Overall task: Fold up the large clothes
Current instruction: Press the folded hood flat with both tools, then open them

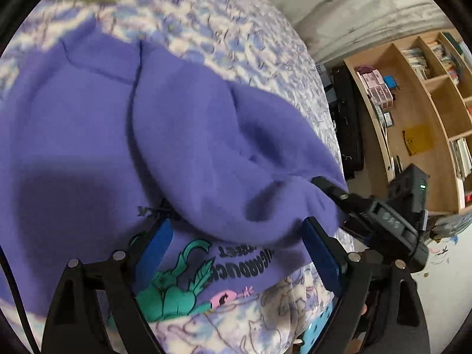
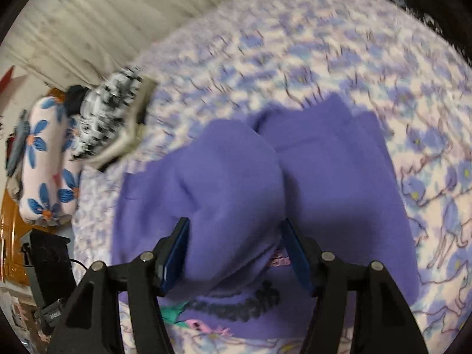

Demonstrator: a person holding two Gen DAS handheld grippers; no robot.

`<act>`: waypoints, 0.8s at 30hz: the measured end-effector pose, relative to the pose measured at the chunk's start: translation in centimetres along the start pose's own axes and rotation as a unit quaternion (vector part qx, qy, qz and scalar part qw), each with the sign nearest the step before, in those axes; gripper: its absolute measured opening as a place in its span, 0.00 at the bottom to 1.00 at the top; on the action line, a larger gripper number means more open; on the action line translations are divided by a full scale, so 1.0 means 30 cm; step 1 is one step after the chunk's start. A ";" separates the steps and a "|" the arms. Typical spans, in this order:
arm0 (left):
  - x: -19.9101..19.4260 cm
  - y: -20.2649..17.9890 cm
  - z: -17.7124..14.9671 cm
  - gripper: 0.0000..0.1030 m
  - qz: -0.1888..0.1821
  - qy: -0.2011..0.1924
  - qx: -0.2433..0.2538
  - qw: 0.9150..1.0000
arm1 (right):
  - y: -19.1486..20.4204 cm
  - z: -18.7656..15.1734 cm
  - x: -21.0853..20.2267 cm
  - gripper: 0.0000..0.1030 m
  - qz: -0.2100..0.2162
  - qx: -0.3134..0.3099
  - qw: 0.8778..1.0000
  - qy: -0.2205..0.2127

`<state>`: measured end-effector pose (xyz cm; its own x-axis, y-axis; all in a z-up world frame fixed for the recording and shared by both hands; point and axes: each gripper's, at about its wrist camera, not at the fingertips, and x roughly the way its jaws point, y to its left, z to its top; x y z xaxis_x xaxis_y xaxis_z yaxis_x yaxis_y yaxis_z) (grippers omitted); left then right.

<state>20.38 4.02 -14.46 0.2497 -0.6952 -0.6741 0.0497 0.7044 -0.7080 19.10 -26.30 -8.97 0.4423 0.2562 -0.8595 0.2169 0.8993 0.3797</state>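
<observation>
A purple sweatshirt (image 1: 118, 135) with a green and pink print (image 1: 174, 289) lies partly folded on a floral bedspread (image 1: 230, 26). My left gripper (image 1: 236, 242) stands wide open, a fold of purple cloth bulging between its blue pads (image 1: 155, 243). The right gripper's body (image 1: 383, 221) shows at the sweatshirt's right edge in the left wrist view. In the right wrist view the sweatshirt (image 2: 324, 183) fills the centre. My right gripper (image 2: 236, 250) is open, a thick fold of cloth lying between its pads (image 2: 177, 250). The printed text (image 2: 236, 303) shows below.
A wooden bookshelf (image 1: 419, 112) with books and boxes stands right of the bed, with a black case (image 1: 348, 124) beside it. Rolled floral bedding (image 2: 47, 159) and a black-and-white cloth (image 2: 109, 112) lie at the bed's far left. The bedspread (image 2: 324, 44) extends beyond the sweatshirt.
</observation>
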 end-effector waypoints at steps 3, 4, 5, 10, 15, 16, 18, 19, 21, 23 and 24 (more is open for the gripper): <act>0.041 -0.027 0.011 0.14 -0.022 0.004 0.025 0.999 | -0.044 -0.022 0.048 0.10 0.058 0.009 0.998 0.013; 0.028 -0.059 0.011 0.14 -0.004 -0.013 0.049 0.999 | -0.049 -0.038 0.037 0.10 0.077 0.006 0.997 -0.005; 0.003 -0.107 0.006 0.13 0.019 -0.035 0.088 0.995 | -0.049 -0.059 0.021 0.10 0.102 0.002 0.995 -0.021; -0.084 -0.196 -0.071 0.13 0.080 -0.082 0.204 0.972 | -0.086 -0.224 0.038 0.10 0.168 0.023 0.984 -0.054; 0.026 0.016 -0.205 0.14 0.117 -0.020 0.162 0.980 | -0.113 -0.372 0.133 0.10 0.085 -0.014 0.995 -0.056; 0.024 0.061 -0.228 0.14 0.108 -0.022 0.138 0.984 | -0.101 -0.387 0.126 0.11 0.076 -0.028 0.995 -0.059; -0.003 0.075 -0.262 0.14 0.106 -0.043 0.132 0.985 | -0.058 -0.402 0.107 0.17 0.044 -0.068 0.994 -0.067; -0.015 0.057 -0.278 0.14 0.121 -0.053 0.145 0.981 | -0.031 -0.405 0.088 0.19 0.022 -0.089 0.993 -0.070; -0.048 0.011 -0.299 0.18 0.143 -0.067 0.173 0.972 | 0.004 -0.405 0.044 0.41 -0.029 -0.119 0.989 -0.083; -0.109 -0.052 -0.315 0.23 0.176 -0.087 0.200 0.960 | 0.017 -0.395 -0.023 0.43 -0.054 -0.140 0.984 -0.100; -0.146 -0.085 -0.312 0.24 0.188 -0.103 0.213 0.953 | 0.014 -0.391 -0.048 0.43 -0.054 -0.141 0.983 -0.104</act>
<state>10.13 3.93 -11.68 0.5098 -0.3698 -0.7768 0.2965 0.9231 -0.2449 8.34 -22.13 -11.58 0.6049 0.1019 -0.7898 0.0349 0.9874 0.1541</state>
